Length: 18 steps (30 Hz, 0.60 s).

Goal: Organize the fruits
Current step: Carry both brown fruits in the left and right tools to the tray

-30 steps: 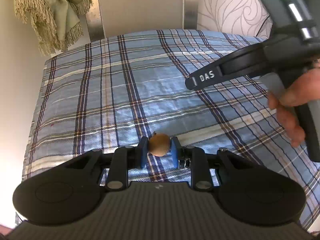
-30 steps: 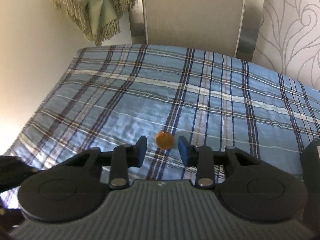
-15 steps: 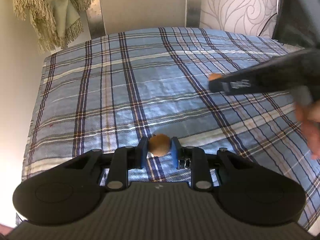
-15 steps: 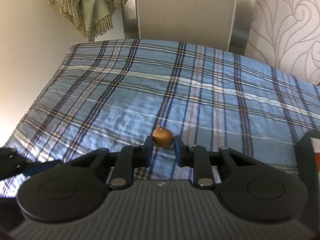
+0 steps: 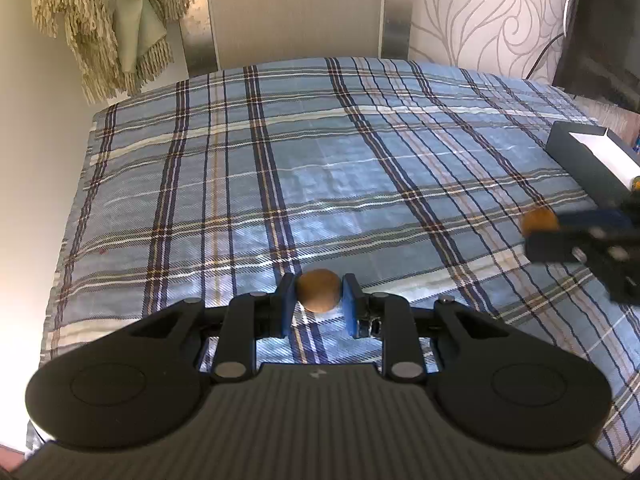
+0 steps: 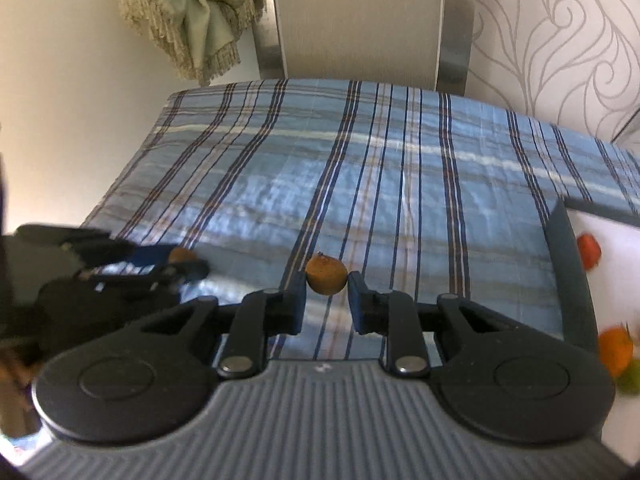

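Note:
My left gripper (image 5: 318,300) is shut on a small round brown fruit (image 5: 318,290) just above the blue plaid cloth (image 5: 320,160). My right gripper (image 6: 326,294) is shut on a second brown fruit (image 6: 326,278) and holds it above the cloth. In the left wrist view the right gripper (image 5: 538,226) shows blurred at the right with its fruit (image 5: 538,220). In the right wrist view the left gripper (image 6: 184,260) shows blurred at the left with its fruit (image 6: 182,255). A dark box with a white inside (image 6: 568,264) stands at the right and holds a red fruit (image 6: 589,250), an orange fruit (image 6: 614,350) and a green fruit (image 6: 630,378).
The box also shows in the left wrist view (image 5: 580,160) at the right edge of the cloth. A green fringed cloth (image 5: 100,20) hangs at the back left. A metal-framed panel (image 5: 296,8) and patterned wallpaper (image 5: 480,12) stand behind the table.
My right gripper has shut on its brown fruit, lifted it and moved to the right toward the box. My left gripper still holds its fruit in place.

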Motion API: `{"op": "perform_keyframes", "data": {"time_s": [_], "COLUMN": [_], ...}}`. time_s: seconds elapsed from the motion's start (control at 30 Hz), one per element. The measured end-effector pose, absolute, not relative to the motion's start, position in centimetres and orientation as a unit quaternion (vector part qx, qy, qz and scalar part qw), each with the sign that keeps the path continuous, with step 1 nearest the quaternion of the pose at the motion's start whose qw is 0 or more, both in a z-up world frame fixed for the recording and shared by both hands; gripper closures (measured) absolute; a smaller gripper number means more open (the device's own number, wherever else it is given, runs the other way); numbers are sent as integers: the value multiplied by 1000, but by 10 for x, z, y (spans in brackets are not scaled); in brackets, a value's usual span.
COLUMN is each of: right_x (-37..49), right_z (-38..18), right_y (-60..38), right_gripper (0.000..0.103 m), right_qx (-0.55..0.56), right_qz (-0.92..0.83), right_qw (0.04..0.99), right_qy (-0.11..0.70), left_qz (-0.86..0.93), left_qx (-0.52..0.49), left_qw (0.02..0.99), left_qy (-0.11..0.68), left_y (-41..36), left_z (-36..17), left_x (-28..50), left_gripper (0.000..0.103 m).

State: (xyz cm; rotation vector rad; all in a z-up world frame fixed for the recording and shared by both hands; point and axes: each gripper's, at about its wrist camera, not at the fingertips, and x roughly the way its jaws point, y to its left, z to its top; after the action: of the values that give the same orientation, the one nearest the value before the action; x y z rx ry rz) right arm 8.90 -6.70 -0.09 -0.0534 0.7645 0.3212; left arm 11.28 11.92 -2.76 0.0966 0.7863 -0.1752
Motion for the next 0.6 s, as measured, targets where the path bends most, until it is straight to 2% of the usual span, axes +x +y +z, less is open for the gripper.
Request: {"op": "perform_keyframes", "data": {"time_s": [0.23, 0.6], "right_x": [61, 40], "right_z": [7, 29], "right_y": [-77, -98], "right_gripper": [78, 78], "right_qx": [-13, -25], "right_qz": [152, 188], "right_qw": [915, 925], "right_qy": [373, 329], "left_qz": [-89, -42], "left_qx": [52, 32], "left_qw": [920, 930], "left_qy": [379, 363], "left_y": [120, 107], "left_z": [-28, -9], "left_x": [113, 95], "left_gripper": [74, 74]}}
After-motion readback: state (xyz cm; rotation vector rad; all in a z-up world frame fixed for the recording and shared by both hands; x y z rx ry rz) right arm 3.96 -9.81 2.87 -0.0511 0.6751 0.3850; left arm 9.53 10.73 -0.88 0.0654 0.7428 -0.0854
